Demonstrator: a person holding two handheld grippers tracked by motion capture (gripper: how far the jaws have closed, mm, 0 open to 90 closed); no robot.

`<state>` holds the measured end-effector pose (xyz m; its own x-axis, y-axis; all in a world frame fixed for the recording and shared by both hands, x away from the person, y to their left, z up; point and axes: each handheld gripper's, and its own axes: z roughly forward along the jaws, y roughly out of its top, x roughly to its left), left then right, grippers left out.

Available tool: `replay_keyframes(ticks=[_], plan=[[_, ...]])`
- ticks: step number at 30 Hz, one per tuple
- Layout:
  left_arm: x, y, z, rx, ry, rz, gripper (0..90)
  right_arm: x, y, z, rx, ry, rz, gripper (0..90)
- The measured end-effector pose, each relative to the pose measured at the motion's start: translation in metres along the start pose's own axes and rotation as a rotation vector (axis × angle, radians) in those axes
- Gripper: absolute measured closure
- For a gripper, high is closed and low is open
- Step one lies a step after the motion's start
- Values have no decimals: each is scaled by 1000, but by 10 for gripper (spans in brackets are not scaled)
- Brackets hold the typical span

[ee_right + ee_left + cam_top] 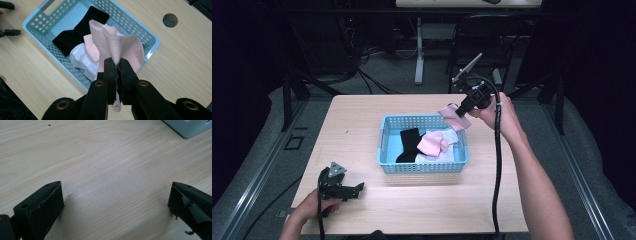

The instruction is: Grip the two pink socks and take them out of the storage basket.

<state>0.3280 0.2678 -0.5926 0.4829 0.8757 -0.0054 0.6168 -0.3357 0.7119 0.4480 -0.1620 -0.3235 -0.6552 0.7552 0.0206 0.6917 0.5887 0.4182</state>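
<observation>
A light blue perforated basket (384,145) (33,27) sits mid-table and holds a black sock (408,144) (75,35), a white sock (81,57) and a pink sock (433,144) (90,47). My right gripper (459,111) (117,65) hangs above the basket's far right corner, shut on another pink sock (453,117) (117,46) that droops from its jaws. At the table's near left my left gripper (358,189) (116,200) lies low over bare wood, its jaws wide open with nothing between them.
A corner of the basket (186,127) shows at the upper right in the left gripper view. A round cable hole (169,20) is set in the table (357,120) beyond the basket. Chair and desk legs (418,55) stand behind the table.
</observation>
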Motion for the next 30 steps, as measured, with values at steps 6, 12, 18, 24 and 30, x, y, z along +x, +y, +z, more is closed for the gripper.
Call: replay_keyframes(ticks=[6, 12, 18, 24, 30], plan=[[0, 0, 0, 0, 0, 0, 0, -13, -10, -13, -6, -17, 25, 861], [0, 0, 0, 0, 0, 0, 0, -29, -25, -24, -12, -34, 65, 861], [0, 0, 0, 1, 1, 3, 0, -40, -36, -28, -1, -43, 98, 861], [0, 0, 0, 1, 1, 3, 0, -55, -50, -28, 26, -60, 134, 861], [0, 0, 0, 0, 2, 3, 0, -70, -64, -22, 62, -71, 176, 860]])
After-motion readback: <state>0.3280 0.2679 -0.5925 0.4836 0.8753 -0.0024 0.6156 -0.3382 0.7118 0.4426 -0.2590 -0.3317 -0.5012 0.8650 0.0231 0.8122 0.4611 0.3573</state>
